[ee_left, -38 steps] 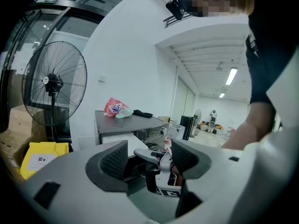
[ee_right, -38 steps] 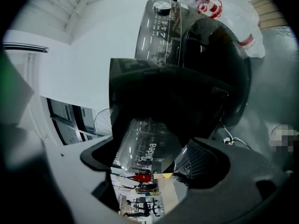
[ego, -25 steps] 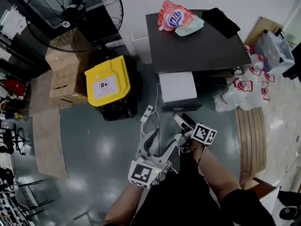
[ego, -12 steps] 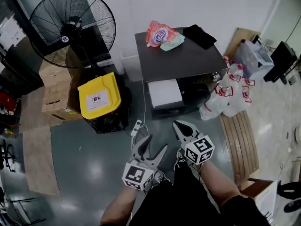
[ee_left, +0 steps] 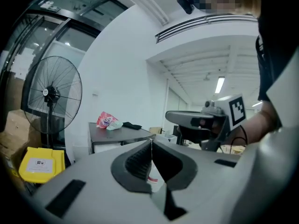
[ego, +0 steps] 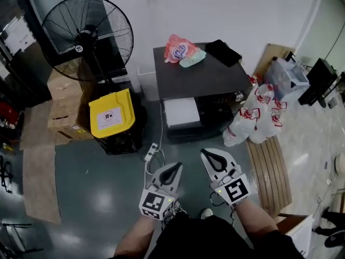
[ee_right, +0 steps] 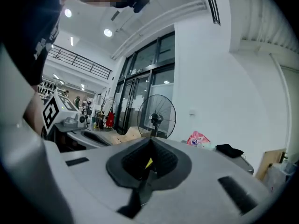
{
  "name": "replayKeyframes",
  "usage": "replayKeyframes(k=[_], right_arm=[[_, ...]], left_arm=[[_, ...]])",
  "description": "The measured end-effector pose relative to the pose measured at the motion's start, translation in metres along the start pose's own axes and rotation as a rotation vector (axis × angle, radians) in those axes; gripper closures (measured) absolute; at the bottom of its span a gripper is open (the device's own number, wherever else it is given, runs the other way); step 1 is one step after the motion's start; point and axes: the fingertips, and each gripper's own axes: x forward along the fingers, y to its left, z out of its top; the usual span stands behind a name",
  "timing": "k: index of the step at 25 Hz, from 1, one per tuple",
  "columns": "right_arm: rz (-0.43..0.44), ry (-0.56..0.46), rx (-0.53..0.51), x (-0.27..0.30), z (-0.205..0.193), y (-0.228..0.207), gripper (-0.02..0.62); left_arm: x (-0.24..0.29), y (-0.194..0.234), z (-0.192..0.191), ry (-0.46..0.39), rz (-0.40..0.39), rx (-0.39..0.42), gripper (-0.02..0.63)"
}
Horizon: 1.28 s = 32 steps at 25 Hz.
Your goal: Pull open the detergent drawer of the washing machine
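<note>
The washing machine (ego: pixel 207 77) stands against the white wall, its top dark grey. A white drawer-like part (ego: pixel 181 112) juts from its front left. On top lie a red-and-white detergent bag (ego: pixel 180 49) and a black cloth (ego: pixel 223 51). Both grippers hang in the air well in front of the machine and touch nothing. My left gripper (ego: pixel 177 167) is shut and empty; its jaws (ee_left: pixel 151 146) meet tip to tip. My right gripper (ego: pixel 206 153) is shut too, with nothing between its jaws (ee_right: pixel 150 146). Each gripper shows in the other's view, the right gripper (ee_left: pixel 189 119) and the left gripper (ee_right: pixel 70 123).
A black floor fan (ego: pixel 86 36) and a black bin with a yellow lid (ego: pixel 111 113) stand left of the machine, with cardboard boxes (ego: pixel 63 104) behind. A white power strip (ego: pixel 150 152) lies on the floor. Plastic bags (ego: pixel 256 117) and a wooden board (ego: pixel 267 171) are to the right.
Both grippers have drawn back from the machine's front and risen. The left jaws have gone from wide open to shut. The right gripper has shut and rolled over.
</note>
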Motion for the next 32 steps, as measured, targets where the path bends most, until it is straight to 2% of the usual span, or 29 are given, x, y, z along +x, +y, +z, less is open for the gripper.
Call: replayKeyframes(k=[5, 9, 17, 25, 32], right_arm=[[0.001, -0.035, 0.059, -0.05, 0.008, -0.018, 0.597], [0.025, -0.047, 0.106, -0.095, 0.007, -0.029, 0.595], [0.085, -0.04, 0.148, -0.162, -0.011, -0.02, 0.594], [0.123, -0.02, 0.143, -0.192, -0.018, -0.001, 0.594], [0.133, -0.018, 0.156, -0.206, -0.015, 0.001, 0.594]], left_arm=[[0.004, -0.041, 0.0, -0.006, 0.077, -0.005, 0.6], [0.003, -0.092, 0.0, -0.007, 0.101, -0.022, 0.6], [-0.011, -0.166, -0.021, 0.042, 0.159, 0.004, 0.6], [-0.02, -0.194, -0.029, 0.023, 0.195, 0.007, 0.6], [-0.023, -0.203, -0.023, -0.01, 0.212, 0.01, 0.6]])
